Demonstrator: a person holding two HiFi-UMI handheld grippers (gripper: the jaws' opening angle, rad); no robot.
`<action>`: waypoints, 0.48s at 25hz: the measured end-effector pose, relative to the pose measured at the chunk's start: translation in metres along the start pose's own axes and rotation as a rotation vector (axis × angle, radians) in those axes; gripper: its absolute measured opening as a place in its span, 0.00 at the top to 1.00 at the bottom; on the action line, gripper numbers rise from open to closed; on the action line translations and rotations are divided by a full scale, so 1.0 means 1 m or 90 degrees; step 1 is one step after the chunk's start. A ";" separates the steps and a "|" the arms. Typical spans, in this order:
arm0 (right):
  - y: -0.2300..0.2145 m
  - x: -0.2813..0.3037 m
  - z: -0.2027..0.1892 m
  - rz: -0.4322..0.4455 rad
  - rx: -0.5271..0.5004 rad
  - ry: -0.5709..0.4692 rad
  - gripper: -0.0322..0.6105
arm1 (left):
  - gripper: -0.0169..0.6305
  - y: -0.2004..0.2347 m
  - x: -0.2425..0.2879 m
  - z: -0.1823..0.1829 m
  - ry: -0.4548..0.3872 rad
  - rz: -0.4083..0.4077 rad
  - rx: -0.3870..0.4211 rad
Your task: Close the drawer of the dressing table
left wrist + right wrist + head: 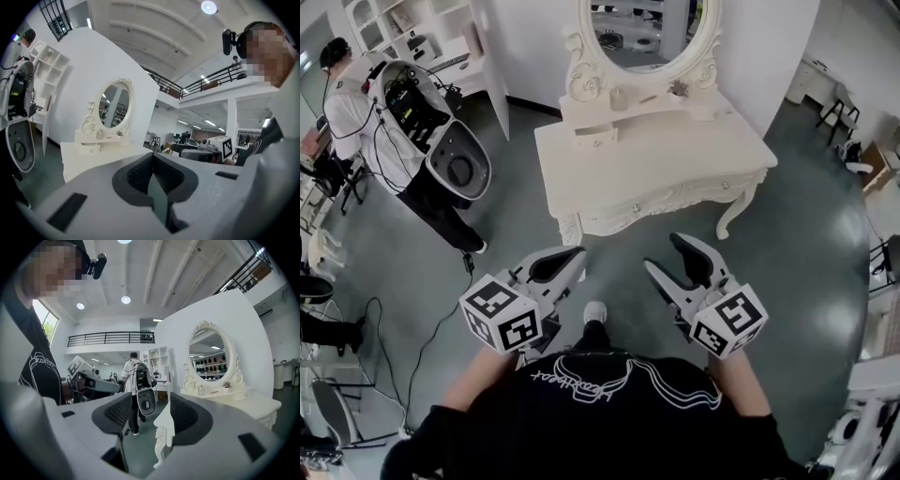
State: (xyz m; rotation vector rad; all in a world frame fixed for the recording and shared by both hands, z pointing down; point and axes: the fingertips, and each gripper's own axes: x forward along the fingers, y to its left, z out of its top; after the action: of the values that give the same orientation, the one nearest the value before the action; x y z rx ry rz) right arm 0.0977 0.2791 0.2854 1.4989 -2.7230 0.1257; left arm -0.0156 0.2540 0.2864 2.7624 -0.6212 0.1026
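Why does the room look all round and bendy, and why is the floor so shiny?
Head view: the wide lens bows the white carved dressing table and curves the room's edges, and lights glare off the grey floor. Left gripper view: dark corners, bent walls, and the close jaws look soft. Right gripper view: the same round frame, the oval mirror is sharp, and the near jaws are blurry.

The dressing table [656, 164] is cream white, the floor [806, 272] dark grey, the shirt [609, 422] black.

Bare floor [619, 258] lies before the dressing table [647, 164]; a person [349, 112] stands well apart at its left.
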 end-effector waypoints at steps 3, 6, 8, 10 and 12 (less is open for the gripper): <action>-0.016 0.015 -0.004 -0.002 0.005 0.016 0.57 | 0.97 0.017 0.014 0.004 0.003 -0.003 -0.007; -0.037 0.034 -0.005 -0.007 0.011 0.027 0.57 | 0.97 0.039 0.032 0.009 0.010 -0.006 -0.013; -0.053 0.049 -0.005 -0.012 0.016 0.033 0.58 | 0.97 0.057 0.045 0.013 0.015 -0.005 -0.018; -0.071 0.067 -0.007 -0.016 0.020 0.039 0.58 | 0.97 0.078 0.059 0.016 0.019 -0.001 -0.024; -0.087 0.087 -0.012 -0.016 0.025 0.050 0.58 | 0.97 0.101 0.073 0.019 0.023 0.005 -0.031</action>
State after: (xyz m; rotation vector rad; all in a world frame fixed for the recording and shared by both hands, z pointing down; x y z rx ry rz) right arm 0.1243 0.1610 0.3075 1.5036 -2.6551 0.2325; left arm 0.0068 0.1321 0.3065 2.7046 -0.6171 0.1362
